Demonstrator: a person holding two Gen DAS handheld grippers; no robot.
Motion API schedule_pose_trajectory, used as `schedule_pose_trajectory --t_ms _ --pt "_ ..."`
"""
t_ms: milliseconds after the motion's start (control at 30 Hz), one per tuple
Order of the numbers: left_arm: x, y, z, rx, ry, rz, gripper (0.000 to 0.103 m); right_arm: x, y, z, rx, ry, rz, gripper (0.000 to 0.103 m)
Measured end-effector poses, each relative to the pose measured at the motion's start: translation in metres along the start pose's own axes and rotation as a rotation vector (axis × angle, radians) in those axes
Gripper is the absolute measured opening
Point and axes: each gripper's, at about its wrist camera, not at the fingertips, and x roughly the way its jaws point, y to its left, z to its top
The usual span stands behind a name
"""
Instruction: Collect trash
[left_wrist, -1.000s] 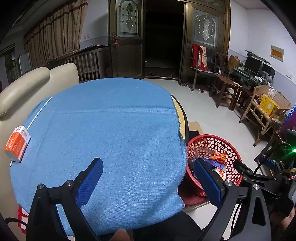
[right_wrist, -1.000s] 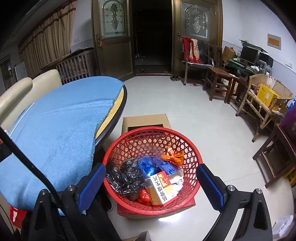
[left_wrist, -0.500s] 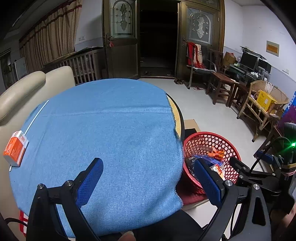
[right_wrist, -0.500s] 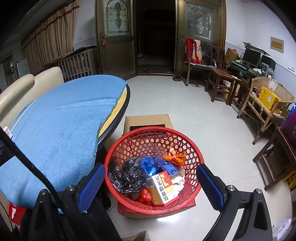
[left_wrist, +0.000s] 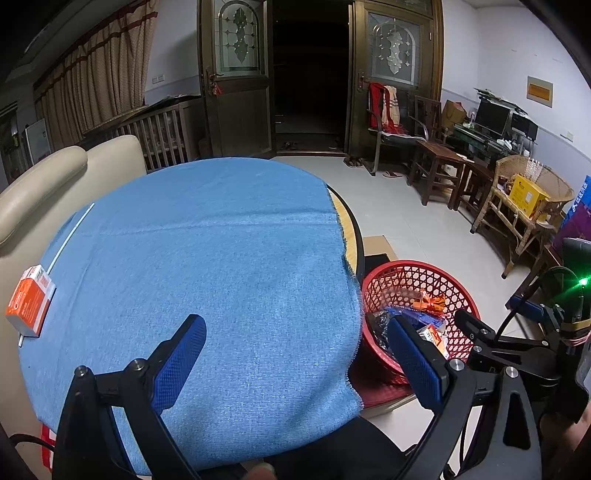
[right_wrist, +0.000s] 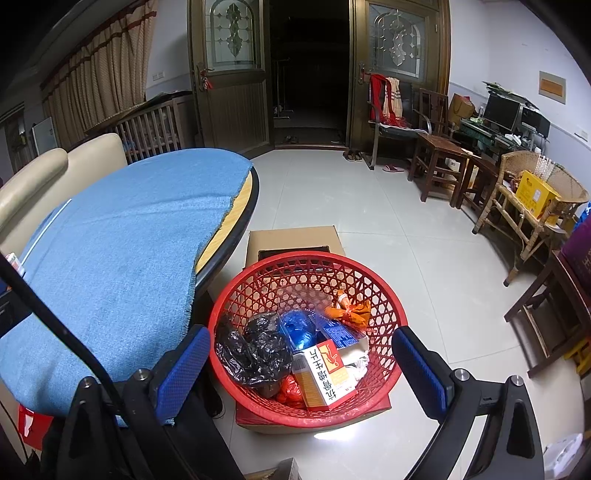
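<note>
An orange and white box lies at the far left edge of the round table's blue cloth. My left gripper is open and empty above the near part of the cloth. My right gripper is open and empty above the red mesh basket, which holds a black bag, a blue wrapper, an orange wrapper and an orange and white carton. The basket also shows in the left wrist view, right of the table.
The basket sits on cardboard boxes on the tiled floor. A cream sofa backs the table's left side. Wooden chairs and a wicker chair stand along the right wall. Dark open doors are at the back.
Both grippers have drawn back and up a little; table and basket look slightly smaller and farther. The jaws stay open. Nothing was picked up.
</note>
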Motion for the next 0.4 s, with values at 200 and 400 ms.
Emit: schedule_pose_trajectory --t_ms 200,400 --pt "-0.0039 -0.0052 -0.0013 0.024 -0.014 -0.022 0.098 0.0014 0.0011 -0.0012 -0.002 0.005 -0.001 0.100" --pt "-0.0071 -0.0061 -0.0009 0.023 -0.026 -0.029 0.098 0.0017 0.0013 -0.0014 -0.003 0.004 -0.002 0.100"
